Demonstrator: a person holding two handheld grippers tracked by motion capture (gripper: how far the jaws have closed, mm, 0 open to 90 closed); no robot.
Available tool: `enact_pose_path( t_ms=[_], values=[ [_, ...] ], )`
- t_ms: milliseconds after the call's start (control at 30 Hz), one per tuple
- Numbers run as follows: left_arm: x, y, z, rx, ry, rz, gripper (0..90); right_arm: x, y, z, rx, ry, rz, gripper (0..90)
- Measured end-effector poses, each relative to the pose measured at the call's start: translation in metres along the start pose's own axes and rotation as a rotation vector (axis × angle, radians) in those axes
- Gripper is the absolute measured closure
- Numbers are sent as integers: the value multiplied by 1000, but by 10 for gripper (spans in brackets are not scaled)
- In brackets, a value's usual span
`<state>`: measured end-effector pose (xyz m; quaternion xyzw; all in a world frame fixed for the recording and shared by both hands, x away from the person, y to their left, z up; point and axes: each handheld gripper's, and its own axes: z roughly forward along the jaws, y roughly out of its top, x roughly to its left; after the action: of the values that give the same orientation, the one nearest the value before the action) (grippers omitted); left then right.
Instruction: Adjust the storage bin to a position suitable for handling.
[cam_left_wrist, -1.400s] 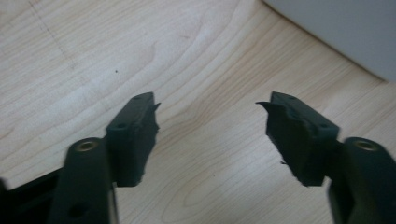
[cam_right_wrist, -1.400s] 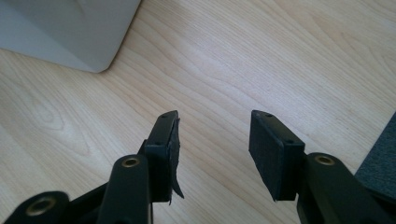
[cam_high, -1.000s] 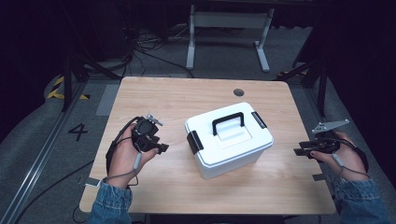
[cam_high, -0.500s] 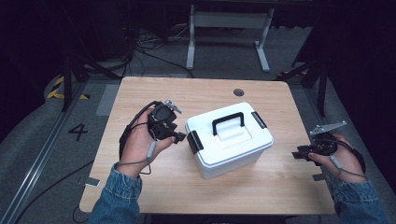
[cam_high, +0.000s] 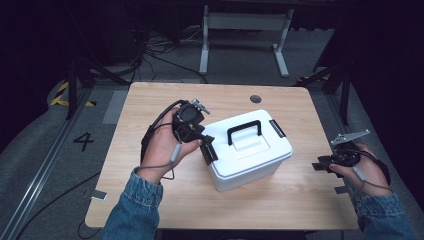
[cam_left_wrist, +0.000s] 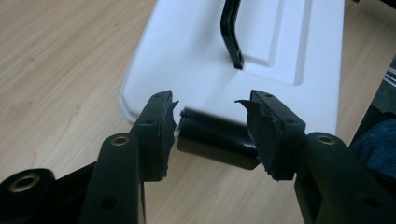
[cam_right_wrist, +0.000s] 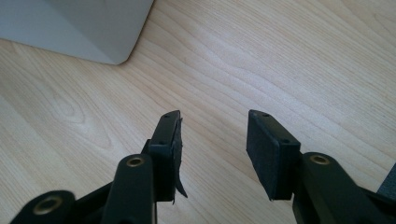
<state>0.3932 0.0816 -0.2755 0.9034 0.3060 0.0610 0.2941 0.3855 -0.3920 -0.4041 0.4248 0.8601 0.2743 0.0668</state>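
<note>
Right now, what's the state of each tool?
Left tool: open, jaws either side of the box's black latch, pads not pressing it.
Right tool: open, holding nothing.

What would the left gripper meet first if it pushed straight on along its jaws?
The left gripper would probably meet the black latch on the white box; it already sits between the open jaws, contact unclear.

Both forearms in blue denim sleeves. Left tongs (cam_left_wrist: 212, 135): black jaws, brass-ringed screw holes behind the pads, pad rubber torn and ragged. Right tongs (cam_right_wrist: 215, 154): same build, left pad frayed, grey three-cornered plate on top, grey cable trailing behind each.
</note>
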Motion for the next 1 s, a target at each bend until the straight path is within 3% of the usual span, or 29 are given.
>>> enact_pose_path(
  t_ms=[333, 533, 700, 1000],
  values=[
    [-8, 19, 13, -3, -18, 39, 511, 0, 2, 1, -8, 1, -16, 553],
    [-9, 24, 18, -22, -33, 42, 508, 0, 4, 1, -13, 1, -26, 546],
    [-8, 29, 29, -55, -70, 48, 512, 1, 5, 2, -15, 3, -30, 544],
    [-8, 36, 54, -54, -97, 55, 520, 0, 3, 3, -13, 0, -31, 542]
  ],
)
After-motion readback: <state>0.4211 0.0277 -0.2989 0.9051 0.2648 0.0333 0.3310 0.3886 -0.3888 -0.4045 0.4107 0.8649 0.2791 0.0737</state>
